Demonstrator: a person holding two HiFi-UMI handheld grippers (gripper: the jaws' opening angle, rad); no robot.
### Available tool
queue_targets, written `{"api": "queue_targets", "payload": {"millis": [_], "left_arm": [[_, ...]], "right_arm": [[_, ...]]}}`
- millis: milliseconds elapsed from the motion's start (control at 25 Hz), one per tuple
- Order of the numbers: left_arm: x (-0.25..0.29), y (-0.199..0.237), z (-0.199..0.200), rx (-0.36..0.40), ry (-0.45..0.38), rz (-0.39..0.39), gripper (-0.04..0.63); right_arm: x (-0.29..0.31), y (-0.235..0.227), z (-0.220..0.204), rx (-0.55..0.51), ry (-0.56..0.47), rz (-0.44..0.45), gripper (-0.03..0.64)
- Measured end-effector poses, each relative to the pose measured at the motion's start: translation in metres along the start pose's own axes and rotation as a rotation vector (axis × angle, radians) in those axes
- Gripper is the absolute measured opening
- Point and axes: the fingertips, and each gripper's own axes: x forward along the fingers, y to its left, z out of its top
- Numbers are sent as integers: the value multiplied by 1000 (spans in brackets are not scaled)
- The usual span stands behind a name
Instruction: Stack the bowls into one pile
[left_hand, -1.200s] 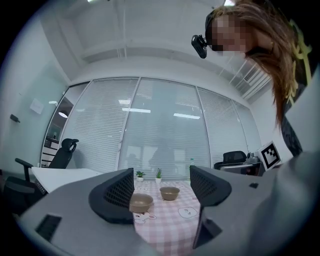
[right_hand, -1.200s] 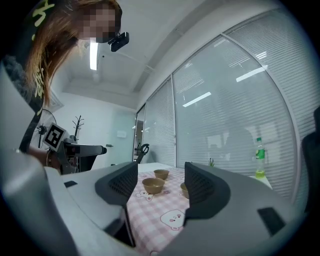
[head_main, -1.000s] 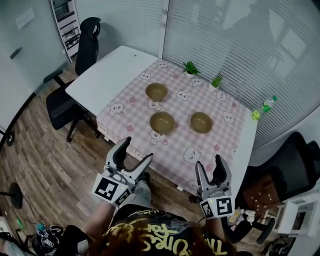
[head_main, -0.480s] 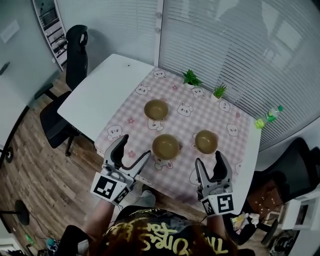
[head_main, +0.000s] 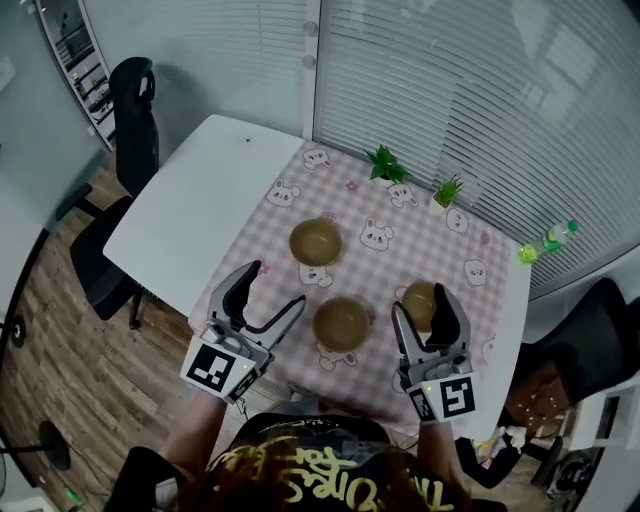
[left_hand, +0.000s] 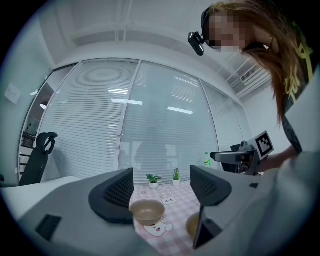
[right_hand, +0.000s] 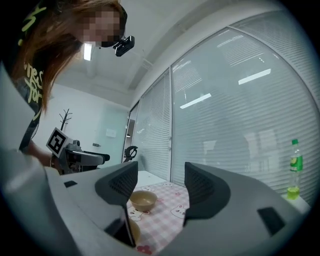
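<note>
Three tan bowls stand apart on a pink checked cloth (head_main: 385, 262): a far bowl (head_main: 316, 241), a near middle bowl (head_main: 341, 322) and a right bowl (head_main: 418, 300), which my right gripper partly hides. My left gripper (head_main: 272, 290) hovers open over the table's near edge, left of the middle bowl, and holds nothing. My right gripper (head_main: 422, 312) is open and empty just in front of the right bowl. The left gripper view shows the far bowl (left_hand: 147, 211) between the open jaws and the middle bowl (left_hand: 192, 225) low at the right. In the right gripper view the far bowl (right_hand: 143, 200) sits ahead.
Two small potted plants (head_main: 381, 162) (head_main: 447, 190) stand at the cloth's far edge. A green bottle (head_main: 548, 240) sits on the sill at the right. The bare white tabletop (head_main: 200, 215) lies left of the cloth, with a black office chair (head_main: 125, 110) beyond. Blinds cover the windows behind.
Both grippers have moved forward from short of the table to over its near edge. The bowls have not shifted on the cloth. The jaws of both stay open.
</note>
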Motion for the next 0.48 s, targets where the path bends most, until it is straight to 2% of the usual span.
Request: {"api": "queue_targets", "payload": {"millis": [160, 280, 360, 480], "left_arm": [[14, 13, -15, -27, 58, -18, 371], [20, 28, -24, -18, 86, -11, 382], [26, 34, -30, -13, 109, -17, 390], [36, 36, -43, -16, 165, -71, 402]], "right_arm": [[23, 5, -7, 8, 30, 109, 276], [42, 6, -10, 15, 49, 192, 276], [58, 8, -20, -21, 83, 257, 276], [84, 19, -45, -85, 176, 389, 276]]}}
